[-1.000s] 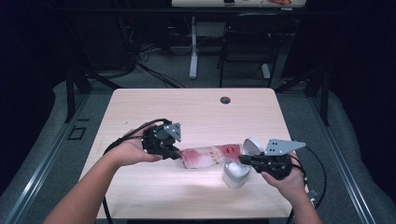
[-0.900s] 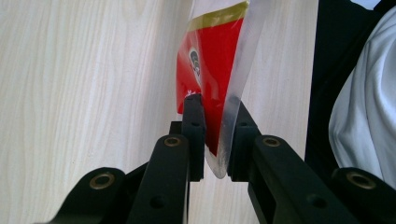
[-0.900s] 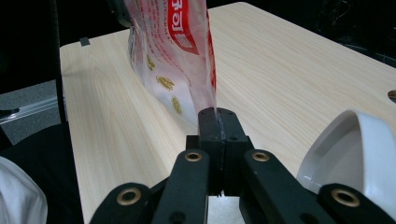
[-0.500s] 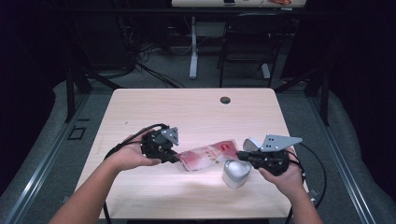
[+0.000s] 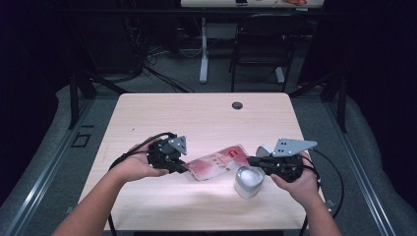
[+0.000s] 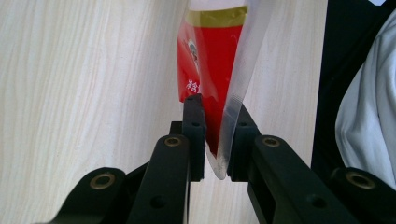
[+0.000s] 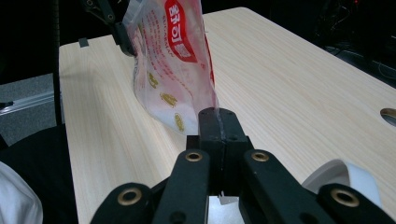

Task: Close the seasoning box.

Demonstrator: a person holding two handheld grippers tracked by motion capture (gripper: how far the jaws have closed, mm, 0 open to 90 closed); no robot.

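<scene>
A red and clear plastic pouch (image 5: 216, 162) is stretched above the table between my two grippers. My left gripper (image 5: 183, 168) is shut on the pouch's left end. In the left gripper view its jaws (image 6: 216, 135) pinch the sealed edge of the pouch (image 6: 210, 70), which stands on edge. My right gripper (image 5: 251, 161) is shut on the pouch's right corner. The right gripper view has the closed jaws (image 7: 218, 121) clamping a clear corner of the pouch (image 7: 173, 70). A white cup-like container (image 5: 249, 181) stands on the table just under the right gripper.
The light wooden table (image 5: 206, 118) has a cable hole (image 5: 237, 105) near its far edge. A white round lid (image 5: 264, 150) lies behind the right gripper, seen too at lid (image 7: 345, 179). Chairs and desk legs stand beyond the table. A person's white sleeve (image 6: 364, 116) is near.
The left gripper has shifted slightly toward the table's near edge with its end of the pouch. Both grips on the pouch are unchanged, and the right gripper stays over the container.
</scene>
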